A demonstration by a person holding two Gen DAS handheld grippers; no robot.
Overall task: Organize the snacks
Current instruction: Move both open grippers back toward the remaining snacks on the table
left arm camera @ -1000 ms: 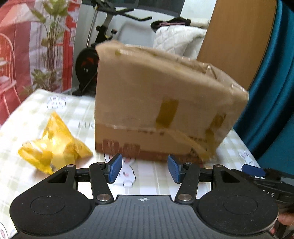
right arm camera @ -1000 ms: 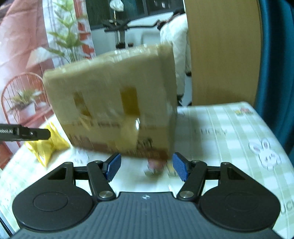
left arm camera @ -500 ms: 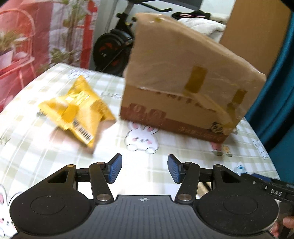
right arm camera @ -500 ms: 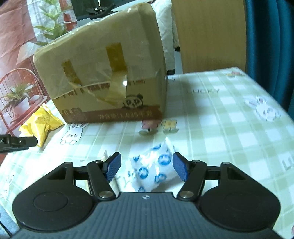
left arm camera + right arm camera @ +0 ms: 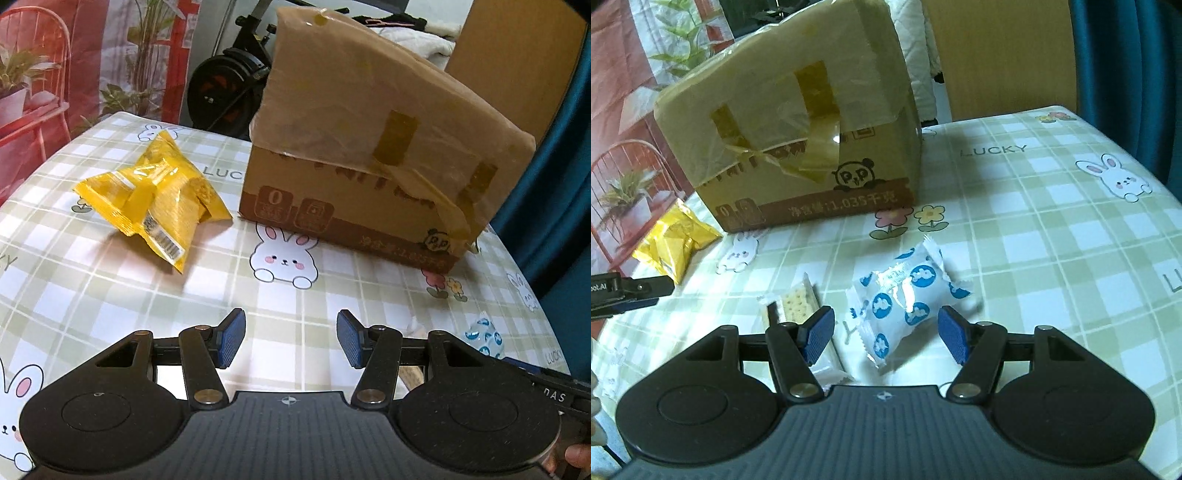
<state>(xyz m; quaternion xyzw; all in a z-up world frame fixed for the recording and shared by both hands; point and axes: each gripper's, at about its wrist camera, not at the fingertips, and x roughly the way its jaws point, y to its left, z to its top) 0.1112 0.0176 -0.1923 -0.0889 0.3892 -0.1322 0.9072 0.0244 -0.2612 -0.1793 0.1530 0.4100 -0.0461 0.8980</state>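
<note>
A taped cardboard box [image 5: 373,147] [image 5: 798,136] stands on the checked tablecloth [image 5: 110,288] [image 5: 1052,229]. Left of it lies a crumpled yellow snack bag [image 5: 159,199] [image 5: 674,243]. My left gripper [image 5: 290,341] hovers open over bare cloth in front of the box, nothing between its blue pads. In the right wrist view a white packet with blue dots [image 5: 905,295] lies just ahead of my open right gripper [image 5: 884,332], partly between its fingers, untouched. A clear-wrapped cracker pack [image 5: 798,306] lies beside the left finger, partly hidden by it.
The blue-dotted packet [image 5: 485,334] peeks out at the right in the left wrist view, near the table edge. The other gripper's tip [image 5: 631,290] shows at the left in the right wrist view. Beyond the table stand an exercise bike [image 5: 229,85], a wooden panel and a teal curtain.
Both grippers have come down and tilted toward the table. The box has slid up in each view. The dotted packet and the cracker pack have come into the right wrist view.
</note>
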